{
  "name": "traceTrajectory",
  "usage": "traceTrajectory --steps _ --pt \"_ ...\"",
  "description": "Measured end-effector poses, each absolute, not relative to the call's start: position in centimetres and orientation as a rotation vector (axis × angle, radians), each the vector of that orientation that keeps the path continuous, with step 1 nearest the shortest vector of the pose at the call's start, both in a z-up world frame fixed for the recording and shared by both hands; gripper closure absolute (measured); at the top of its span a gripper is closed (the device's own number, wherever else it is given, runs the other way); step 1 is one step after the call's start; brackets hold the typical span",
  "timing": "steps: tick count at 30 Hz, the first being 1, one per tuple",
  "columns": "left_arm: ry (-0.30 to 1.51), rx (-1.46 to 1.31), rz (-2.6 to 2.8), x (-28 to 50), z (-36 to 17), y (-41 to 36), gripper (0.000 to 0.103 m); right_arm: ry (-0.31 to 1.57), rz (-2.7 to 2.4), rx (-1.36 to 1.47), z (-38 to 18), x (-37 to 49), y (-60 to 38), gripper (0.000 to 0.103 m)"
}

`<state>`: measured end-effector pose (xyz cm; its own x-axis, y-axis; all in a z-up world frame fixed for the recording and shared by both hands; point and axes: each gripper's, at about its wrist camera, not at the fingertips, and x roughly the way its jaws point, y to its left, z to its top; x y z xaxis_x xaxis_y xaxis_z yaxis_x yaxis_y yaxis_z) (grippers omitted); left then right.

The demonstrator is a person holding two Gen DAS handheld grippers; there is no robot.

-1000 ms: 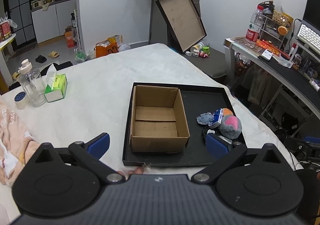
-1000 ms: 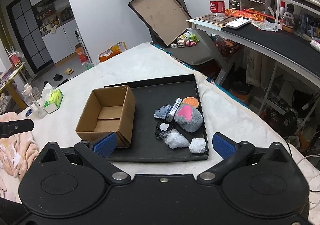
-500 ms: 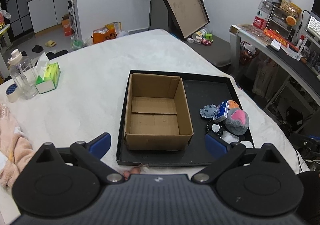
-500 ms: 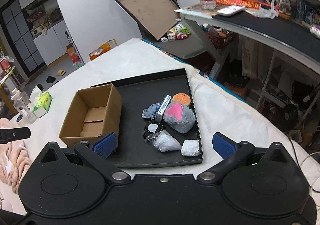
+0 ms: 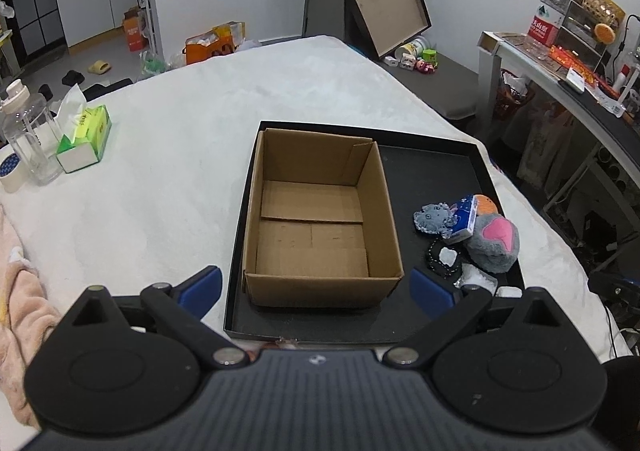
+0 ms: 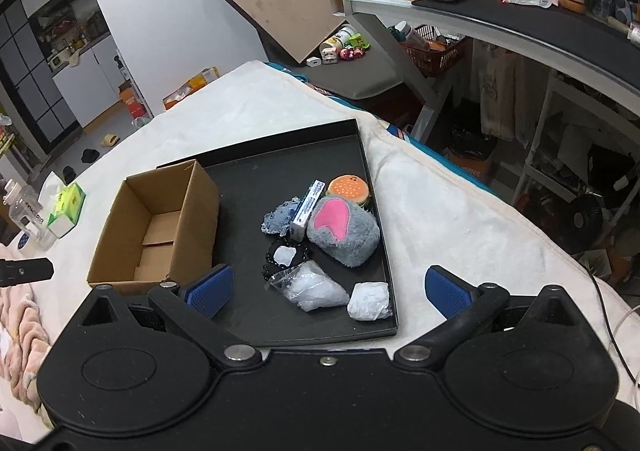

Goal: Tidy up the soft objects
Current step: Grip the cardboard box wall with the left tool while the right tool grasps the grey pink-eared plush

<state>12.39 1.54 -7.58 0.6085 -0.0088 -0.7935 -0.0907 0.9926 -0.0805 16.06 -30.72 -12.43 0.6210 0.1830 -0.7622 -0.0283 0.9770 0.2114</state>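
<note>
A black tray [image 5: 424,167] [image 6: 280,167] lies on the white blanket. An empty cardboard box [image 5: 320,223] [image 6: 160,227] stands in its left half. To the right lie a grey plush with a pink patch [image 6: 344,229] [image 5: 494,241], a blue-grey plush [image 6: 280,217] [image 5: 434,217], an orange burger toy [image 6: 349,187], a small blue-white box [image 6: 308,207], black beads [image 6: 286,255] and clear bags [image 6: 316,287]. My left gripper [image 5: 316,289] is open over the box's near side. My right gripper [image 6: 326,285] is open above the bags.
A tissue box [image 5: 84,135] [image 6: 66,207], a clear bottle [image 5: 26,131] and a tape roll [image 5: 10,167] stand at the left. A pink cloth [image 5: 16,291] lies at the near left. A desk [image 6: 500,11] stands to the right, past the bed's edge.
Both grippers have moved forward and lower towards the tray. The box and the toys look larger and have not moved. Both grippers stay open.
</note>
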Motion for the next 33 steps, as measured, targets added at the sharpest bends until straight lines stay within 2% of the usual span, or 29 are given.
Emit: traceTrajectory --steps 14,23,33 --pt "0.948 -0.135 0.08 15.4 -10.1 3.1 0.004 0.931 0.131 0.174 -14.7 19.1 -29.8 0.0" --pt "0.964 -0.164 0.111 17.3 -11.7 4.6 0.011 0.941 0.133 0.147 -16.0 21.4 -29.1 0.0" --pt "0.985 -0.212 0.136 19.0 -14.0 6.3 0.029 0.968 0.108 0.097 -18.1 23.6 -28.3 0.0"
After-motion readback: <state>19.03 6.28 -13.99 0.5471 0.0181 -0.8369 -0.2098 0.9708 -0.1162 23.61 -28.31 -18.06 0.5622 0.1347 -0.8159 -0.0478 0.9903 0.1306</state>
